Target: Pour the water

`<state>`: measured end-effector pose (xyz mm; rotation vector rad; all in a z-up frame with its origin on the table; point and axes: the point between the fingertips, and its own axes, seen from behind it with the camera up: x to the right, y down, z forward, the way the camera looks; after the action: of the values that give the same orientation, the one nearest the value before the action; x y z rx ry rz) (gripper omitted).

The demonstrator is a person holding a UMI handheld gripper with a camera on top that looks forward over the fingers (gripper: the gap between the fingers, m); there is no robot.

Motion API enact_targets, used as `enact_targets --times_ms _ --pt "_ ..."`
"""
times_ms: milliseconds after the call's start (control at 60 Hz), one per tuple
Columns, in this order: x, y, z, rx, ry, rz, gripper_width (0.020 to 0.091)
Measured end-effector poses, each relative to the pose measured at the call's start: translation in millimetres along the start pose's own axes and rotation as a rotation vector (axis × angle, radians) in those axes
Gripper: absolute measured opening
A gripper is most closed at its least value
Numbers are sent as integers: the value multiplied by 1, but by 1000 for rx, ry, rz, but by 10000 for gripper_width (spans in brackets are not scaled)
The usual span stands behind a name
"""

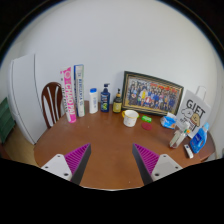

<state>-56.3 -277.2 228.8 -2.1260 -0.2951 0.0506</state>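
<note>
Beyond the fingers, one round brown wooden table (pixel 100 140) carried three upright bottles: one white plastic (pixel 93 100), one dark blue (pixel 105 98) and one dark glass with a yellow label (pixel 117 101). One white cup (pixel 130 118) stood ahead, one framed group picture (pixel 151 93) behind it, and one wooden chair (pixel 52 102) beyond the left finger.

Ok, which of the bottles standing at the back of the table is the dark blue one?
The dark blue bottle stands between the small white bottle and the brown bottle, just before the framed picture. The gripper is open, well short of them.
</note>
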Motion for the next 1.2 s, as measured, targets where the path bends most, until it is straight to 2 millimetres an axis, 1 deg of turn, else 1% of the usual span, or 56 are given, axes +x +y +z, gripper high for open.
enact_targets --times_ms 67,117,133,150,283,433,517,600,667,717,800,867,950,983,1033,1067,1150,1167,1200 --pt "25 5 6 -10 39 16 855" --pt "47 12 10 -16 60 28 853" --pt "43 14 4 -17 69 31 855" --pt "65 18 11 -17 72 37 853" --pt "139 41 23 -30 131 75 854" --pt "233 69 42 -27 217 92 855" --pt "284 81 57 -16 257 108 854" --pt "330 85 80 5 280 125 855" --pt "362 87 101 12 291 136 856" --pt "382 84 118 32 286 143 857" --pt "406 81 151 49 264 142 854" --pt "419 77 177 65 242 134 857" --pt "428 76 207 71 211 134 855" --pt "430 77 217 71 204 136 859" --pt "431 79 231 70 187 139 846" --pt "430 81 239 67 174 143 812" --pt "430 83 252 75 148 137 582" --pt "431 81 253 82 150 132 558" --pt "429 79 255 96 141 133 555"
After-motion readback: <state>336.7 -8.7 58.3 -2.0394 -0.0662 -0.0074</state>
